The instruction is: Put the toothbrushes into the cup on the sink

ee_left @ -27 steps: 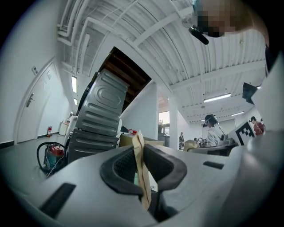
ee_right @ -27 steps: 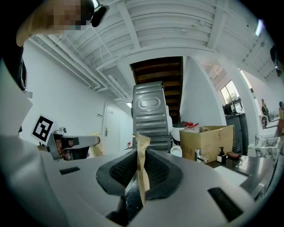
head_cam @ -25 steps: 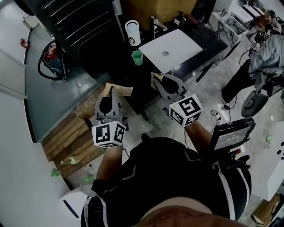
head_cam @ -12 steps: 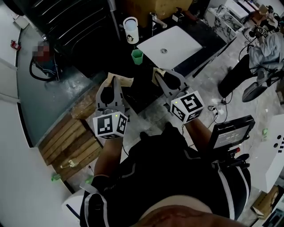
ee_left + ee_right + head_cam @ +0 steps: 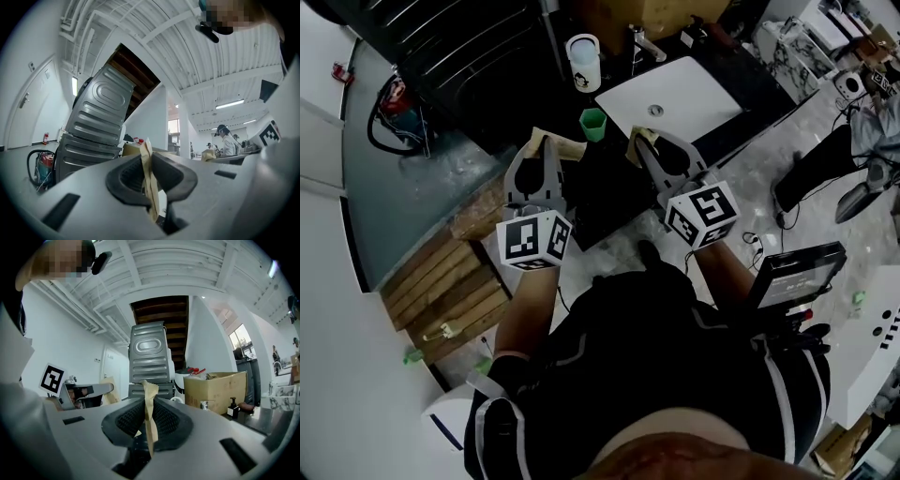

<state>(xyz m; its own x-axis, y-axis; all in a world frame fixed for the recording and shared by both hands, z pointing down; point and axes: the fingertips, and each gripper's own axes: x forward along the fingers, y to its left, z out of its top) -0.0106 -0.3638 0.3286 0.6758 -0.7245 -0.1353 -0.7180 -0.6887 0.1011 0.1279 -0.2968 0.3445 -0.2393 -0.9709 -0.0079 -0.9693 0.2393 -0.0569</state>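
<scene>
With the left gripper [image 5: 546, 150] clamped narrowly on a tan toothbrush packet [image 5: 149, 183] and the right gripper [image 5: 643, 142] on a second packet [image 5: 149, 416], each is best carried to the green cup [image 5: 593, 120], upper centre beside the white sink [image 5: 694, 92], and lowered in upright.

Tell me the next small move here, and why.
Probably carry the left gripper forward over the green cup by the sink. It and the right gripper each clamp a tan packet, likely a wrapped toothbrush, short of the cup.
</scene>
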